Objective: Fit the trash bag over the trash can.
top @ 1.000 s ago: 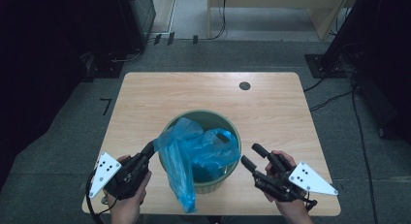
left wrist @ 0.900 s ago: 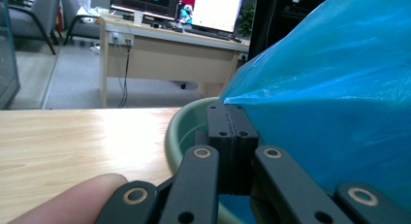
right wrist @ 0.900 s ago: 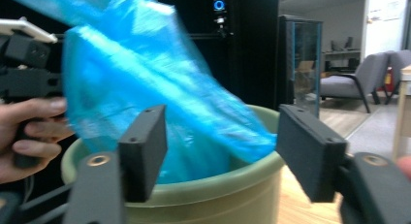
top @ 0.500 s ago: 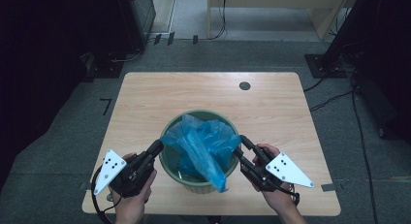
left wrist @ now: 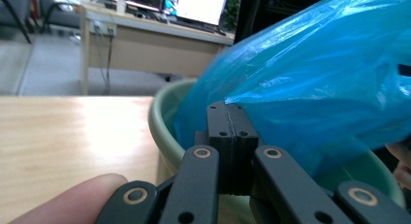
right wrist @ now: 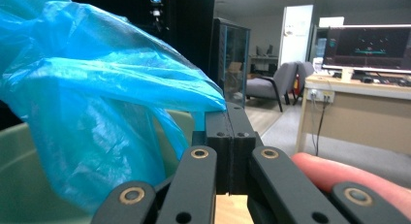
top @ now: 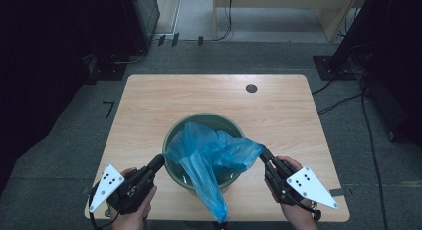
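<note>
A blue plastic bag is spread over a green bucket at the 6 o'clock side of the bench. The bag's edge at 9 o'clock is pinched tight in the left claw. Its edge at 3 o'clock is clamped in the right claw, whose jaws have just been closing. A loose tail of the bag is hung over the bucket's front rim.
</note>
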`<action>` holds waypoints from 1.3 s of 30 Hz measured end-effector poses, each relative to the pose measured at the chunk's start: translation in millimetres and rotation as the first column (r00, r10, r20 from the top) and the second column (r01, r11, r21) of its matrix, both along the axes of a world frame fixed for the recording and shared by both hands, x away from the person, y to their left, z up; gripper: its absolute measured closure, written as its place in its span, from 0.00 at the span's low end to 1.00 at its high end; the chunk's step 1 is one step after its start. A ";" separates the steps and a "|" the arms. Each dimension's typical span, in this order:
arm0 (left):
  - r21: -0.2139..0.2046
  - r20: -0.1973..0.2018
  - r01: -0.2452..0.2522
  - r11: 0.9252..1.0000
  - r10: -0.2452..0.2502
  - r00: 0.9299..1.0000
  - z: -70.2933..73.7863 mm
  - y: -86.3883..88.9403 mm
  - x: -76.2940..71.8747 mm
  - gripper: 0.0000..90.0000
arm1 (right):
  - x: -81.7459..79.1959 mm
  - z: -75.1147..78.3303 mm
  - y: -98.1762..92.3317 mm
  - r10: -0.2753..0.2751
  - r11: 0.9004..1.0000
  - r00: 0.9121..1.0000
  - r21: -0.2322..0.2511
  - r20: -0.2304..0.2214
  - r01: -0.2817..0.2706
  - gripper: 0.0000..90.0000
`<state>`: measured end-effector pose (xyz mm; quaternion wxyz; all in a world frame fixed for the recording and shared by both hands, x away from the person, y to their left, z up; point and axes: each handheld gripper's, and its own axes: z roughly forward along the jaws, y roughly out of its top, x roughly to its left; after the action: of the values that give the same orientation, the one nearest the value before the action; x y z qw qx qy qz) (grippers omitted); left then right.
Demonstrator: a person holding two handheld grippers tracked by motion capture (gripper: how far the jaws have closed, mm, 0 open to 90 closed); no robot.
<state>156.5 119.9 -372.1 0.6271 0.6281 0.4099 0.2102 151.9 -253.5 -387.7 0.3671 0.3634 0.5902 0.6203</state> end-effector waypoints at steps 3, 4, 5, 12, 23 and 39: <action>0.013 -0.002 0.020 1.000 -0.020 1.000 -5.7 1.3 -11.6 1.00 | -7.7 -8.1 -2.6 -0.005 1.000 1.000 -0.019 -0.015 0.004 1.00; 0.013 -0.006 0.021 1.000 -0.021 1.000 -8.8 3.9 -19.2 1.00 | -15.4 -16.6 -5.6 -0.012 0.999 1.000 -0.044 -0.025 0.010 1.00; 0.013 -0.006 0.021 1.000 -0.021 1.000 -8.8 3.9 -19.2 1.00 | -19.0 -20.3 -7.6 -0.013 0.999 0.999 -0.050 -0.030 0.012 1.00; 0.062 -0.022 0.022 0.998 -0.021 1.000 -32.2 8.5 -39.1 1.00 | -37.6 -37.9 -15.5 -0.002 0.997 0.997 -0.077 -0.080 -0.004 1.00; 0.126 -0.056 -0.063 0.990 0.070 0.996 -60.0 11.8 -20.1 1.00 | -13.6 -59.0 -5.4 -0.044 0.990 0.978 -0.140 -0.205 0.016 1.00; 0.031 0.152 -0.145 0.989 0.139 0.979 -27.5 8.9 -61.1 0.74 | -23.0 -53.9 -8.1 -0.076 0.988 0.987 -0.143 -0.145 0.055 1.00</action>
<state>95.4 128.8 -399.6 0.6262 0.5927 0.4012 0.3093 128.9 -261.6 -441.5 0.3663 0.4016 0.6457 0.5363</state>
